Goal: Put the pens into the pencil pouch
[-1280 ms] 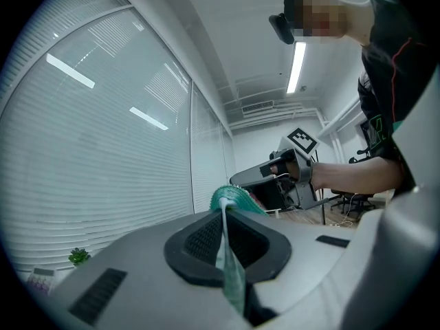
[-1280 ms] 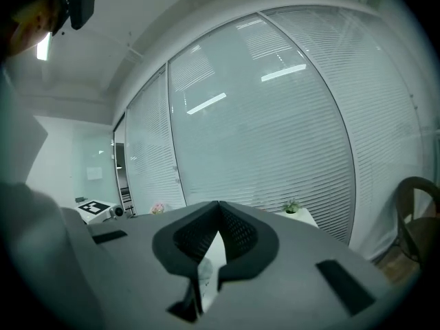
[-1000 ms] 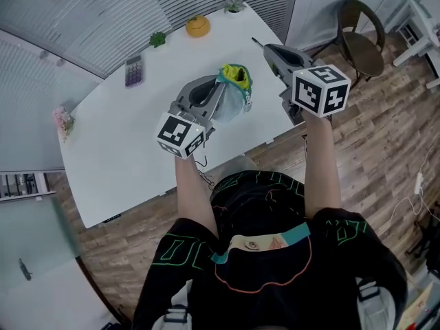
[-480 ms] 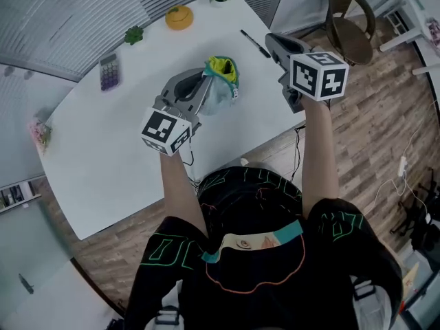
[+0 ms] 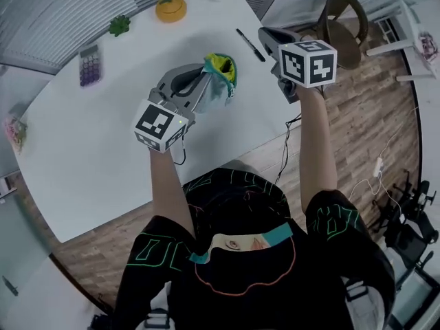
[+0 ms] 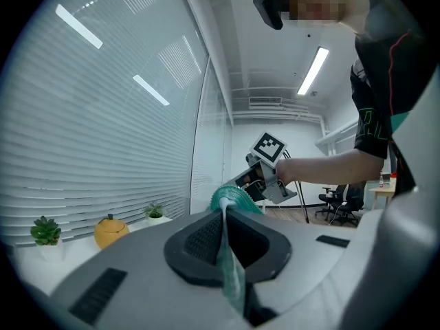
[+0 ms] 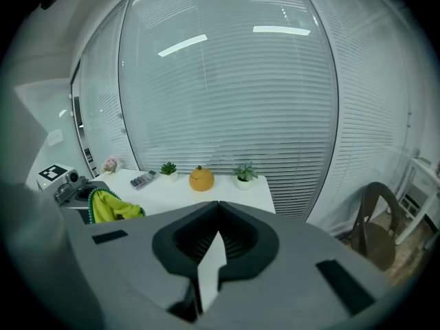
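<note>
While my left hand-held gripper (image 5: 205, 82) pinches the pencil pouch (image 5: 223, 71) on the worktop (image 5: 103, 136), my right hand-held gripper (image 5: 267, 34), pressed together and empty, could knock the pen (image 5: 250, 45) at the pouch's two o'clock off the edge.

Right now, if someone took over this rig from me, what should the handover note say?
Left claw: shut on the teal edge of the pencil pouch, over the white table; the pouch's yellow lining shows.
Right claw: shut, empty.
One black pen lies on the table, right of the pouch and near the right claw.
Done: pouch gripped. Whether any pens are already inside cannot be told.
Left: probably open the right claw, take the pen, put it in the pouch.
</note>
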Demonstrator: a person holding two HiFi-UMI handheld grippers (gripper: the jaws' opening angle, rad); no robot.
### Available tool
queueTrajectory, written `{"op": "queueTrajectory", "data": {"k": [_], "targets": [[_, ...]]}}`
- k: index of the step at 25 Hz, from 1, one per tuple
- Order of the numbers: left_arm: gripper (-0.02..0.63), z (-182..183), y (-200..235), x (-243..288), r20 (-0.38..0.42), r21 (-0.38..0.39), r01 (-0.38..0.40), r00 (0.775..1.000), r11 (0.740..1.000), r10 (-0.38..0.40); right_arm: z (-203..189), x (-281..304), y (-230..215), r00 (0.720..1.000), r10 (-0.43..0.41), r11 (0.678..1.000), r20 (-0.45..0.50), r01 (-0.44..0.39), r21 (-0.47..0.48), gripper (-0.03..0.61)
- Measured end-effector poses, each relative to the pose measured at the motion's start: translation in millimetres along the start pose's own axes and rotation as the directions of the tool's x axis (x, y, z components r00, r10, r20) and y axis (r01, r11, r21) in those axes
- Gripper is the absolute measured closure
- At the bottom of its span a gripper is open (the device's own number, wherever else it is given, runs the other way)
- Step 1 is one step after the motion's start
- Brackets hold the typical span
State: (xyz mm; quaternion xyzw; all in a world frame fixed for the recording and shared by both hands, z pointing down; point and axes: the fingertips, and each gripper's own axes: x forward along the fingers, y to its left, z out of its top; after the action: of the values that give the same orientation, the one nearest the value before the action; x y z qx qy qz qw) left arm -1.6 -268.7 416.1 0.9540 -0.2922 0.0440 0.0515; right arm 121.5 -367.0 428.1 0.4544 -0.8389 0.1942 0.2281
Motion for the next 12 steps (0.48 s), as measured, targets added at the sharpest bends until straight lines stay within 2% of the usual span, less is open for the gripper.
{"op": "queueTrajectory", "data": {"k": [12], "targets": [[0.609,-12.2,34.7,2.4,-0.013,-0.011,-0.007,1.000,1.000,0.007,-16.6,68.0,-5.9,0.975,0.018,0.996,-0.220,-0.038,-0.086,0.575]]}}
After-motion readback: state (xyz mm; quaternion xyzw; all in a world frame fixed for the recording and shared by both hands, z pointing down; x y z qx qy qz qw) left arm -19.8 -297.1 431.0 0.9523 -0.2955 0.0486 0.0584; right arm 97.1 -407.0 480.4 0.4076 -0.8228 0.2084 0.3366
